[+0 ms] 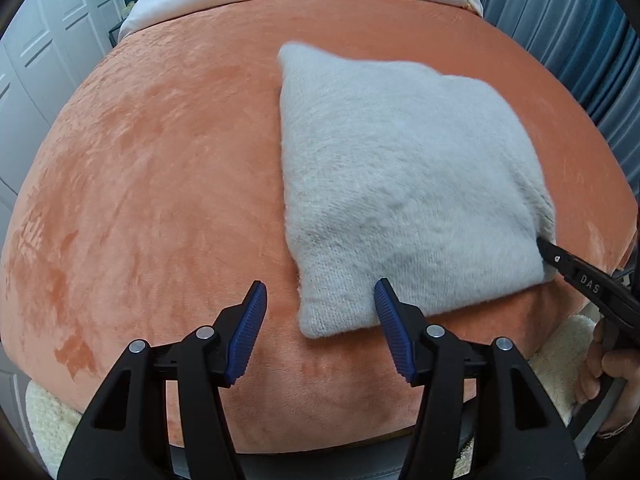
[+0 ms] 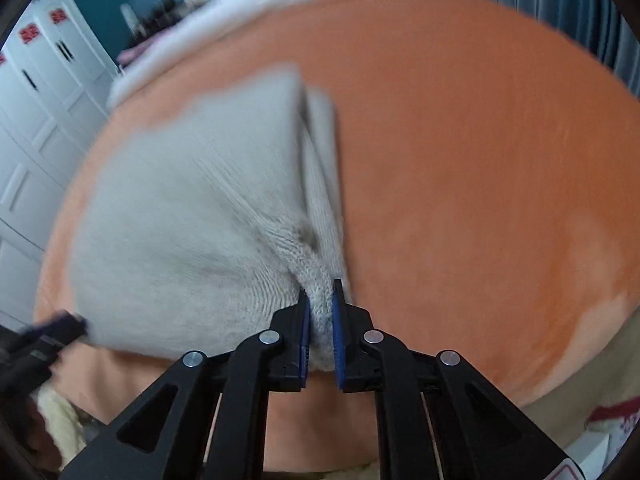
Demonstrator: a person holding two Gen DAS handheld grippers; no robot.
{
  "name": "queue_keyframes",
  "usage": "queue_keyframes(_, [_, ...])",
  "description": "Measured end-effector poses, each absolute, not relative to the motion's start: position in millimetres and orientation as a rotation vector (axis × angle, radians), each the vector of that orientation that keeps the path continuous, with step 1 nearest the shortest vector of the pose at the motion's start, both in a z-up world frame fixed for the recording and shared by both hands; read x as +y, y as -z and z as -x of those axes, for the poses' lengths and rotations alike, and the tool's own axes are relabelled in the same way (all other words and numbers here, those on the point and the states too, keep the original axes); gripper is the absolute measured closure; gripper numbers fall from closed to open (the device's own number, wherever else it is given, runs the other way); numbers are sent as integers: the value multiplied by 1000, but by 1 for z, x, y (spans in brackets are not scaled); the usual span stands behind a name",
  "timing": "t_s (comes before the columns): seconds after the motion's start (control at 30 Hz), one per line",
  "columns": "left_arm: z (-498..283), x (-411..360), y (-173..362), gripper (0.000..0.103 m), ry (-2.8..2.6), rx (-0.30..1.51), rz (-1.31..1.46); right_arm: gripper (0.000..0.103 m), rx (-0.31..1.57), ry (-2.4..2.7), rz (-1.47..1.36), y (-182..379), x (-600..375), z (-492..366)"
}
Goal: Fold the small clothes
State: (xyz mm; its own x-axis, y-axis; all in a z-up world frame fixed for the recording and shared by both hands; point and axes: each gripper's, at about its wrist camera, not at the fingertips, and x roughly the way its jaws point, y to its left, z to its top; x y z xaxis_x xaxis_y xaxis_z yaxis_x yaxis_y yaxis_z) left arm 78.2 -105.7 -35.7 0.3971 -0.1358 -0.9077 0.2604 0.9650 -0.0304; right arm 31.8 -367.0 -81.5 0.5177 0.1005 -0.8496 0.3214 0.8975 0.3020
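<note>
Orange plush bed cover carries one garment: a pale grey fuzzy knit, folded into a rough rectangle, lying toward the cover's near right edge. Two grippers. Left gripper hangs released, jaws apart straddling the knit's near left corner. Right gripper clenched on the knit's near right corner, fabric bunched between its pads.

Even, soft light fills both views, with no glare and only faint shadows under the fluffy pale grey knitted garment. The left wrist view is sharp. The right wrist view is smeared by motion blur, worst across the orange plush blanket. Fisheye distortion bulges everything, and dark vignettes fill the corners.
</note>
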Motion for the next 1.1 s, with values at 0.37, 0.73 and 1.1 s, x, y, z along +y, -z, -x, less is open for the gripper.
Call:
queue_keyframes(0.37, [-97,-117,16,45,271,1082,-70,44,980,34,-423,57,-369,-130])
queue_keyframes(0.73, [-135,-142,28,32,311,1095,-58,92,1003,67,-472,92,-414,-130])
queue_keyframes(1.1, [-130,-147,25,28,254,1090,-72,47,878,92,-610,55,-429,-50])
